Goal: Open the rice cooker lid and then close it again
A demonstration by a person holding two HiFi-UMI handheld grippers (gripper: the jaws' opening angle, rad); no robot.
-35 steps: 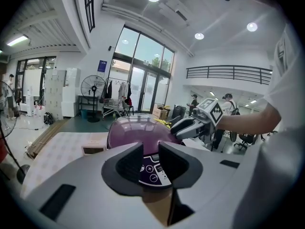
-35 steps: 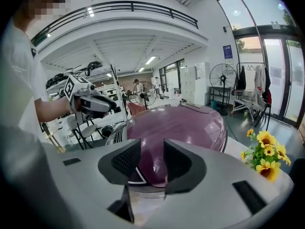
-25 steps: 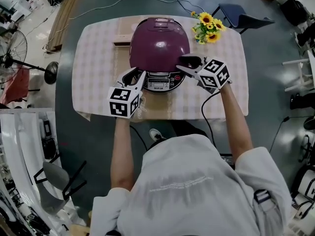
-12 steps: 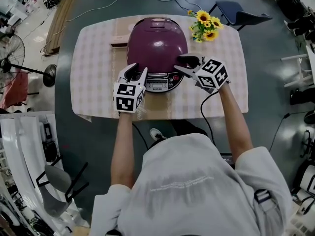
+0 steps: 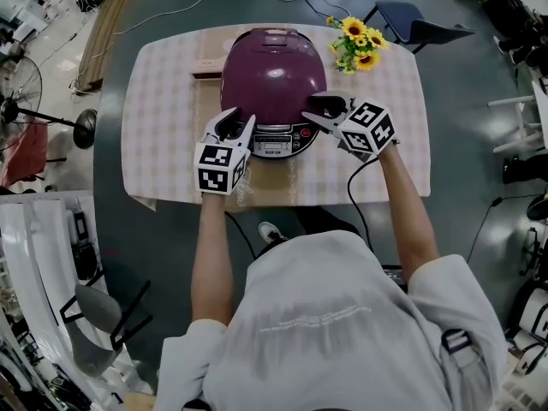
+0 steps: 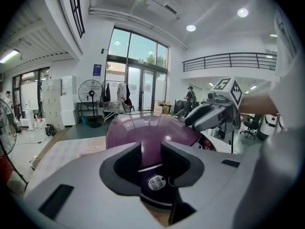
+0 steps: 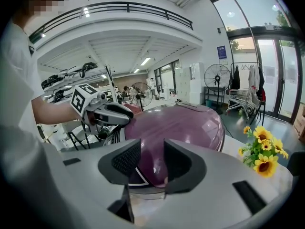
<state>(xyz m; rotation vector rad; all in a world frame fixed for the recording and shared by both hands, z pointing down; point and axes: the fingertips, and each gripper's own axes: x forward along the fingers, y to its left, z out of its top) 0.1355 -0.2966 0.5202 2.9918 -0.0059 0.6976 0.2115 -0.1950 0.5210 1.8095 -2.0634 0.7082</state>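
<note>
At the centre of a rounded table [image 5: 163, 101] spread with a pale checked cloth stands the rice cooker [image 5: 274, 67], a squat round vessel; its domed lid [image 5: 276, 54] is glossy plum-coloured plastic and lies fully down on the body, so whatever is inside is hidden. Below the lid's front edge sits a silver-and-black control panel [image 5: 276, 148] facing the person; the left gripper view picks out a round white button [image 6: 156, 182] with printed characters on that front face.

Left gripper [image 5: 235, 122]: grey moulded body, black ribbed pads, a cube of square markers at its rear; it is held at the cooker's front left, just beside the panel. Its jaws have just been opening and stand wide apart; nothing is clamped between them, and only the cooker's front shows through the gap.

Right gripper [image 5: 321, 110]: same build, placed at the cooker's front right with its tips over the lid's lower edge; its jaws are parted and grip nothing, the smooth dome showing beyond them. Whether either tip touches the lid cannot be told.

Behind the cooker to the right stands a bunch of sunflowers [image 5: 355, 41], yellow petals with dark centres; to the left, touching the cooker's rear, lies a flat tan box [image 5: 205, 65]; beyond the table's far corner is a dark blue chair [image 5: 411, 24].
</note>
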